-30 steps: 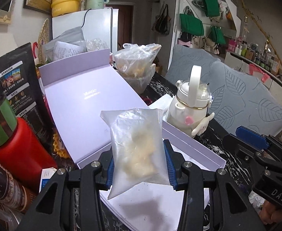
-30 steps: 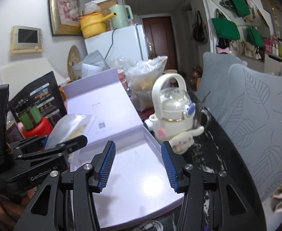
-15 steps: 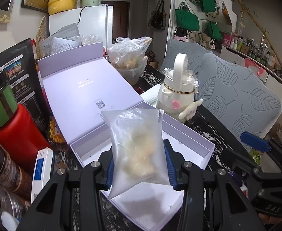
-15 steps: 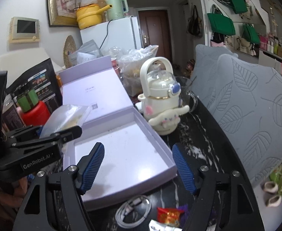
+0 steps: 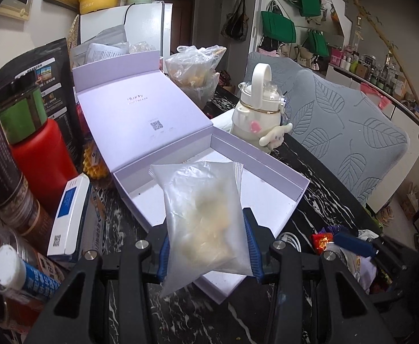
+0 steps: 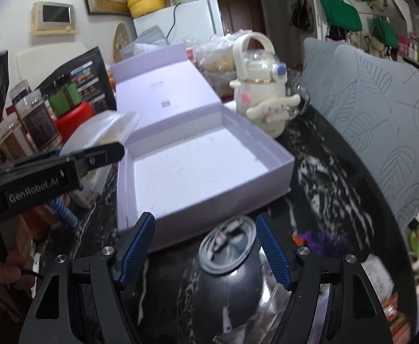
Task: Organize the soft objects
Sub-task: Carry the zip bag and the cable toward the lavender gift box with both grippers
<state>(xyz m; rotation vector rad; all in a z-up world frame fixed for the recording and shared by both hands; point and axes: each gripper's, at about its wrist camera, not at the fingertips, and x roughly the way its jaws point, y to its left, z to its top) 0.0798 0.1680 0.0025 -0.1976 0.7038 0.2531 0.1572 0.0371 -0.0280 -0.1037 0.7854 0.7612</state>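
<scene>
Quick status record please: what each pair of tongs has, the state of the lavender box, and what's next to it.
left tongs: shut on clear plastic bag, held above the box's near edge
right tongs: open, nothing held, over a coiled white cable
lavender box: lid open, tray bare
beside box: cream kettle-shaped bottle, upright

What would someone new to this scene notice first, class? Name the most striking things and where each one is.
The clear plastic bag of pale contents stands out, pinched in the left gripper above the open lilac box at the middle of the dark marbled table. Behind the box's far right corner stands a white character bottle. The right gripper hangs open over a coiled white cable.
</scene>
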